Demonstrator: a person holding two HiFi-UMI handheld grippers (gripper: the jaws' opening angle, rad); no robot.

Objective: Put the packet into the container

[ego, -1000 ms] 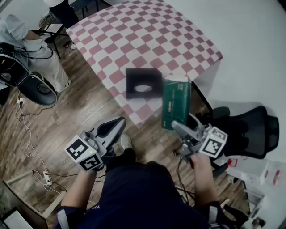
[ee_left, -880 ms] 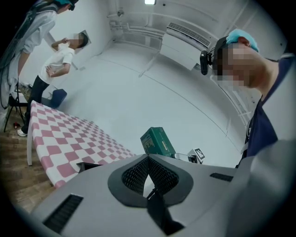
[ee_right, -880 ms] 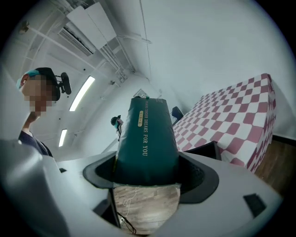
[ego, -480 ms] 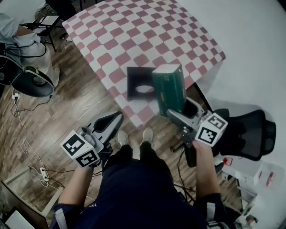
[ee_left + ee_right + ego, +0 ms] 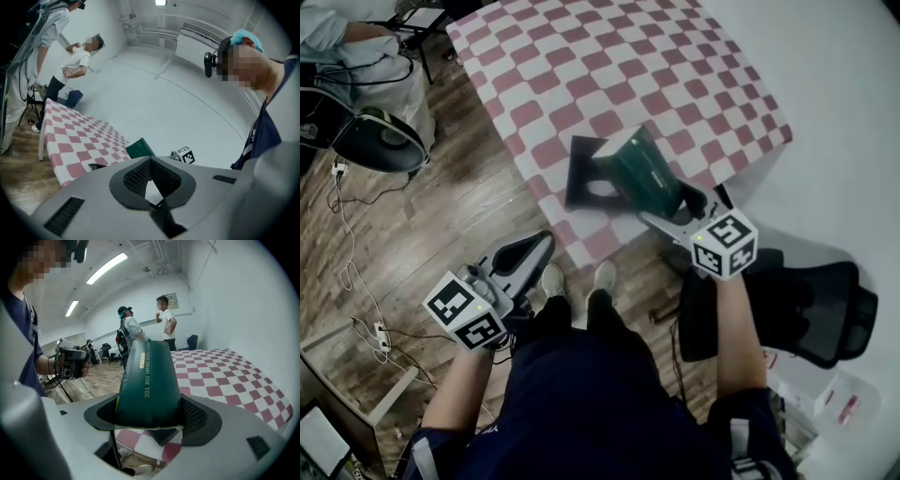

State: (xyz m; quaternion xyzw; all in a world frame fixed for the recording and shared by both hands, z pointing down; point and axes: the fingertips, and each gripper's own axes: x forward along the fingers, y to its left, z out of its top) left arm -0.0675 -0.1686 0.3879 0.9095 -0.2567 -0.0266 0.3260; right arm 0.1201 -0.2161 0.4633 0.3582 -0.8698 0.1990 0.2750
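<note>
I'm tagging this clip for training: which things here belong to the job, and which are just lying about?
In the job: dark green glossy packet, clamped in the right gripper; black square container with an oval opening; red-and-white checked table under it.

Lying about: left gripper, shut and empty; black office chair; white power strip on the wooden floor.

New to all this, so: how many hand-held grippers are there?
2. Left hand-held gripper over the wooden floor; right hand-held gripper holding the dark green packet by the black square container.

Head view looked steeply down, gripper views along their jaws; all shared the pink-checked cloth table (image 5: 609, 56) and dark green packet (image 5: 642, 173).
</note>
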